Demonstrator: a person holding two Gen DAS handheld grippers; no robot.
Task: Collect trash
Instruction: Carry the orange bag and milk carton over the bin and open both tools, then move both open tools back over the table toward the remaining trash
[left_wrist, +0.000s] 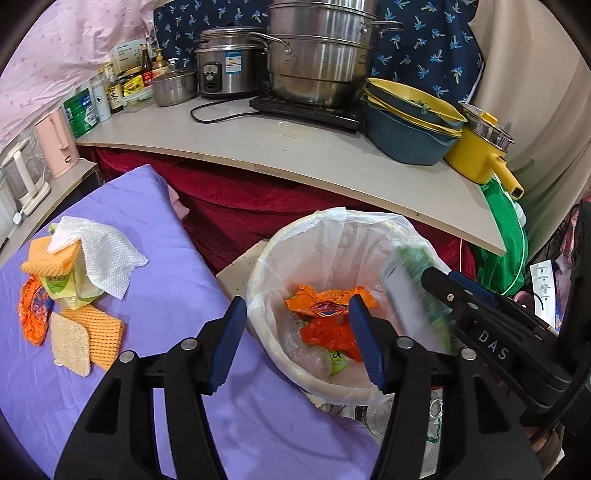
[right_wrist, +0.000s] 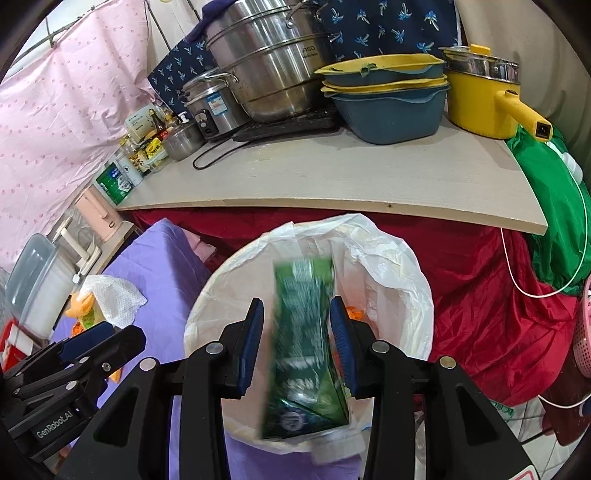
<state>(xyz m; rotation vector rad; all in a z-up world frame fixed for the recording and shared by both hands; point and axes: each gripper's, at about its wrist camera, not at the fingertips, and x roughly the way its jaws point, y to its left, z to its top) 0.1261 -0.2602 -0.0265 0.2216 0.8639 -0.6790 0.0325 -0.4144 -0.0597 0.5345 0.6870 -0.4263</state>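
Note:
A white bin (left_wrist: 266, 332) lined with a clear bag stands beside the purple cloth (left_wrist: 166, 295); it also shows in the right wrist view (right_wrist: 207, 295). Orange wrappers (left_wrist: 325, 306) lie inside. My right gripper (right_wrist: 297, 343) is open over the bin, and a green carton (right_wrist: 306, 343), motion-blurred, sits loose between its fingers; the carton also shows in the left wrist view (left_wrist: 417, 295). My left gripper (left_wrist: 299, 339) is open and empty at the bin's near rim. On the cloth lie a white paper towel (left_wrist: 99, 247), orange sponges (left_wrist: 99, 328), a green-yellow packet (left_wrist: 70, 291) and an orange wrapper (left_wrist: 31, 314).
A wooden shelf (left_wrist: 295, 151) behind the bin holds steel pots (left_wrist: 317, 55), a rice cooker (left_wrist: 229, 66), stacked blue-yellow basins (left_wrist: 410, 122), a yellow pot (left_wrist: 484, 151) and bottles. Red fabric (right_wrist: 480, 295) hangs below. A green bag (right_wrist: 554, 221) sits at right. Kettles (left_wrist: 55, 144) stand left.

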